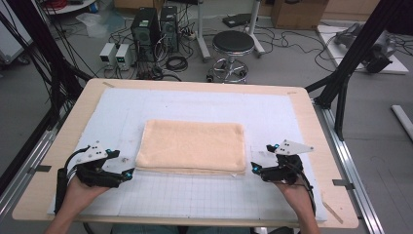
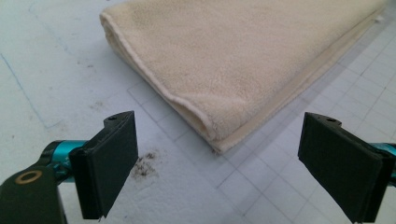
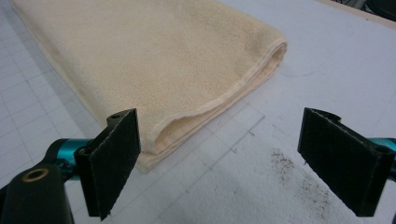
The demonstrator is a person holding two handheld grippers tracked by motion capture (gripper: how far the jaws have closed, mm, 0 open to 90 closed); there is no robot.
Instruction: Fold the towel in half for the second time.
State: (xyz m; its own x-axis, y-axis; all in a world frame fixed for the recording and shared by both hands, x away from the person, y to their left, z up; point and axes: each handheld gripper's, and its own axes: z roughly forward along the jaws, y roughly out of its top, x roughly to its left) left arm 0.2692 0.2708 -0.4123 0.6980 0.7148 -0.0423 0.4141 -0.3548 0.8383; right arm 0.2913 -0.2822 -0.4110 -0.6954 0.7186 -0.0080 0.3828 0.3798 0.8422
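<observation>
The towel [image 2: 243, 60] runs past both gripper views' top edges.

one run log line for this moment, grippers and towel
towel: folded, flat on white mat | left gripper: open, off near-left corner, no contact | right gripper: open, off near-right corner, no contact

This is a lab: desktop computer towers [image 1: 155, 27], bench power supplies [image 1: 116, 53] and tangled cables [image 1: 178, 62] sit on the floor beyond a black-framed rig [image 1: 363, 41] around the surface [image 1: 304, 105].
</observation>
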